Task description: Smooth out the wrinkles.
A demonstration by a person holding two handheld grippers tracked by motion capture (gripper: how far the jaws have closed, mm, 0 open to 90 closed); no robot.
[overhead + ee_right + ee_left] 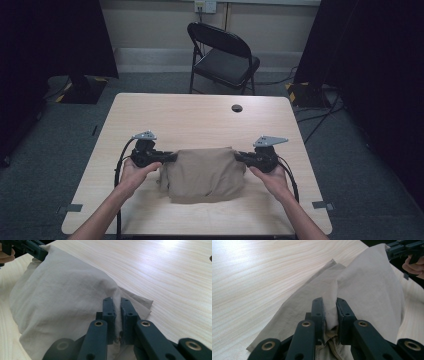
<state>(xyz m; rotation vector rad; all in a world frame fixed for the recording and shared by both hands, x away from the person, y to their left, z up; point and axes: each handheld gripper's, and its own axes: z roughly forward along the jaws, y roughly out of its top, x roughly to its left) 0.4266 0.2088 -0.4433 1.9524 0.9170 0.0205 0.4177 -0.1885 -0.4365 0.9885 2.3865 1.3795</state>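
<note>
Two hands, left tool point(172, 156) and right tool point(239, 157) each clamped on one beige cloth point(202, 175), one table point(190, 115), one chair point(225, 57)

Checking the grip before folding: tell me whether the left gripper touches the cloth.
Touching. The left gripper view shows the left gripper pinching the beige cloth between its jaws.

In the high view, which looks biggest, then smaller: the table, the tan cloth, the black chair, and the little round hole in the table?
1. table
2. tan cloth and black chair: look close in size, and the chair stands farther from the camera, so no ranking between them.
3. round hole
</note>
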